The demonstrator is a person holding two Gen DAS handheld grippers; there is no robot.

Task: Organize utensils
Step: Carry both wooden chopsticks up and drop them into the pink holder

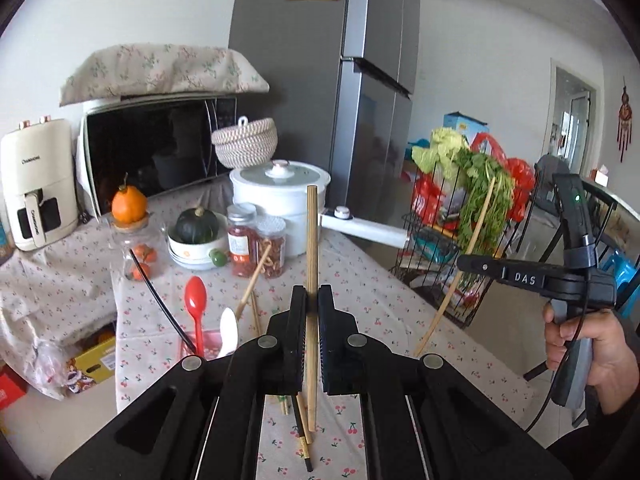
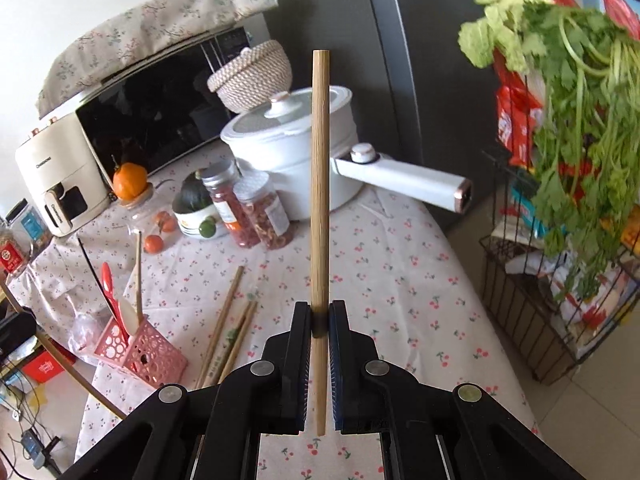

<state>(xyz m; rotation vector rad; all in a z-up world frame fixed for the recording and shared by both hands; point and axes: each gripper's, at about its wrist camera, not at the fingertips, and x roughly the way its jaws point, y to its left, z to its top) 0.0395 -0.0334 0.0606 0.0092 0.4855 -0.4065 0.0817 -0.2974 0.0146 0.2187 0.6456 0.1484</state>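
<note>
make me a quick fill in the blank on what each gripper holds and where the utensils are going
1. The left gripper and the right gripper are each shut on one wooden ____.
2. The red spoon stands in the ____ basket.
3. Loose chopsticks lie on the ____-print tablecloth.

Missing words: chopstick; pink; cherry
</note>
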